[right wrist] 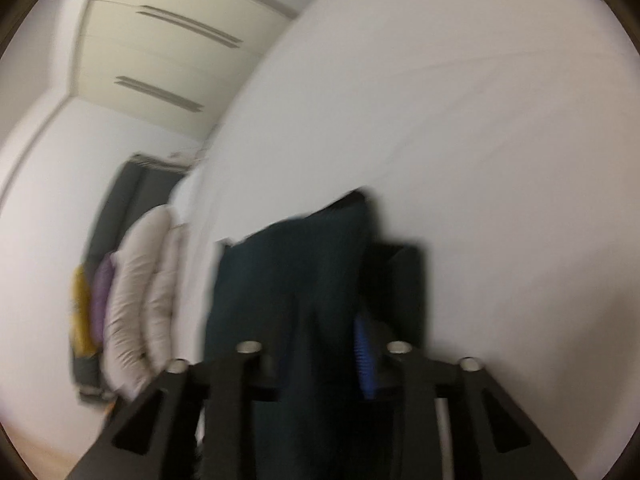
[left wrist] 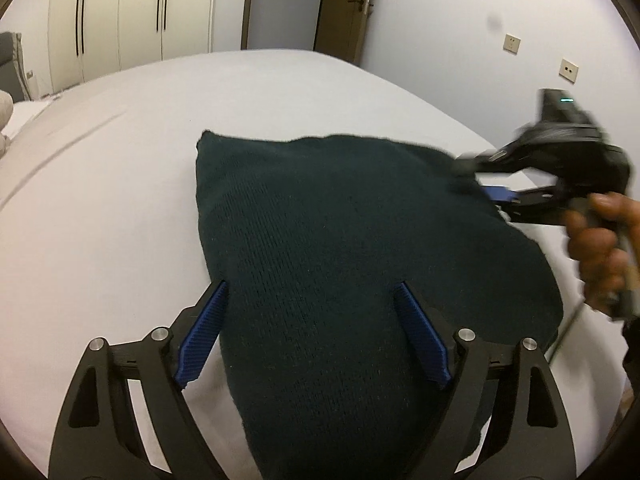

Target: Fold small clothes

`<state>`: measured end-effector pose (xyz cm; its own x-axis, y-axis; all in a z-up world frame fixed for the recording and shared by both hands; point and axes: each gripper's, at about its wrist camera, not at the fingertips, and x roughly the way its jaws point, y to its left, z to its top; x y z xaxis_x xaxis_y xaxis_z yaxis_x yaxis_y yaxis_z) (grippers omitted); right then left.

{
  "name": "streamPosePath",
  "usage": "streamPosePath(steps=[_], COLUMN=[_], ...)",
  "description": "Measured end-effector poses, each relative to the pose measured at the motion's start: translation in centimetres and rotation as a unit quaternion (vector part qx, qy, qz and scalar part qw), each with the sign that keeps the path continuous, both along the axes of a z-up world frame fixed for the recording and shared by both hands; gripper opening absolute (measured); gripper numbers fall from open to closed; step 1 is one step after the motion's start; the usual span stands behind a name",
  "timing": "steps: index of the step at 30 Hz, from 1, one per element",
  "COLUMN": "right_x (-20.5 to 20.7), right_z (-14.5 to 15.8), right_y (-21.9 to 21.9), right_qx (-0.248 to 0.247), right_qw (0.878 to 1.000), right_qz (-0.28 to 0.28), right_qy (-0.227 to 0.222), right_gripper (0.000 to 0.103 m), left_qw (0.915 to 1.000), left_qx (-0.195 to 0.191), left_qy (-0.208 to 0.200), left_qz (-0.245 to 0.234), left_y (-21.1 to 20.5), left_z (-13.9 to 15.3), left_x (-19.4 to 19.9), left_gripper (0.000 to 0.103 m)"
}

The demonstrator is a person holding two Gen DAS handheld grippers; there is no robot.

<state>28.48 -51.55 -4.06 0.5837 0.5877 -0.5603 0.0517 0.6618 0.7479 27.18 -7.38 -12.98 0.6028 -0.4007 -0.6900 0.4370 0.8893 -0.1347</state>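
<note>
On the near edge of the bed (left wrist: 120, 200), the left gripper (left wrist: 312, 292) stands with jaws spread wide, straddling the near end of the dark knit garment (left wrist: 340, 220); neither pad presses the cloth. Likely set there to pin or gather that end for a fold. Garment lies flat on the pale sheet, roughly centred, near end running under the camera. Farther right, the right gripper (left wrist: 484, 184) sits at the garment's far right corner, held by a hand (left wrist: 592, 240). Its own view is blurred: cloth lies between the jaws, one blue pad (right wrist: 365, 356) shows, jaws partly apart; cannot tell whether they pinch. Beyond: pillows (right wrist: 136, 300), wardrobe (left wrist: 120, 20), door (left wrist: 348, 4).
</note>
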Motion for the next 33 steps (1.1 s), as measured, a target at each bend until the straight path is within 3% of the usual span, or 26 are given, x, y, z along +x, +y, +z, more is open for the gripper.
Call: streamPosePath(steps=[1,8,9,10,11,12,17,19,21,23,24,26,30,33], right_x=[-0.7,-5.4,-5.9,-6.5,-7.0,-7.3,-8.8,-9.4,-9.6,-9.5,-10.0,-10.9,-11.8,-12.7], right_z=[0.1,-1.0,-1.3,-2.0,-2.3,-2.6,-0.3,0.5,-0.7,-2.9,-4.1,-6.0,-5.6,-4.4], right_y=[0.2,3.5,4.0,3.6,3.8,3.3,1.9,1.8,1.5,-0.5,-1.1,-2.4,-2.1,-2.1], right_qx=[0.011,0.005,-0.001,-0.009,-0.020,-0.035,-0.035,-0.033,-0.042,-0.021,-0.008,0.028,0.031,0.061], right_qw=[1.000,0.998,0.998,0.998,0.997,0.997,0.999,0.999,0.999,0.999,0.999,0.998,0.999,0.998], right_qz=[0.007,0.052,0.053,0.055,0.055,0.046,0.030,0.031,0.024,0.007,-0.006,-0.024,-0.022,-0.013], right_qy=[-0.003,0.026,0.029,0.034,0.041,0.047,0.022,0.009,0.023,0.043,0.047,0.048,0.031,0.016], right_gripper=[0.065,0.062,0.051,0.031,0.018,0.014,0.012,0.012,0.011,0.007,0.006,0.004,0.008,0.018], left_qw=[1.0000,0.9997,0.9995,0.9992,0.9988,0.9983,0.9987,0.9988,0.9985,0.9979,0.9974,0.9965,0.9962,0.9961], left_qx=[-0.003,-0.007,-0.010,-0.014,-0.020,-0.027,-0.015,-0.012,-0.013,-0.016,-0.019,-0.019,-0.017,-0.005], left_qy=[0.006,0.023,0.029,0.036,0.042,0.051,0.050,0.048,0.053,0.062,0.068,0.078,0.081,0.080], left_qz=[0.000,0.005,0.007,0.009,0.011,0.010,0.000,0.001,-0.002,-0.008,-0.015,-0.025,-0.027,-0.036], left_y=[0.6,1.6,2.1,1.6,1.7,2.2,1.0,1.9,1.9,2.3,-0.3,-1.0,-1.7,-3.1], left_z=[-0.2,-1.1,-1.4,-1.5,-1.6,-1.8,-0.9,0.2,-0.1,-0.6,0.4,0.2,-0.8,-1.2], left_x=[0.2,0.6,0.8,1.1,1.4,1.5,1.5,-0.4,-0.6,-0.8,0.0,0.2,1.0,1.2], left_gripper=[0.086,0.089,0.090,0.091,0.091,0.091,0.091,0.091,0.091,0.091,0.092,0.092,0.092,0.092])
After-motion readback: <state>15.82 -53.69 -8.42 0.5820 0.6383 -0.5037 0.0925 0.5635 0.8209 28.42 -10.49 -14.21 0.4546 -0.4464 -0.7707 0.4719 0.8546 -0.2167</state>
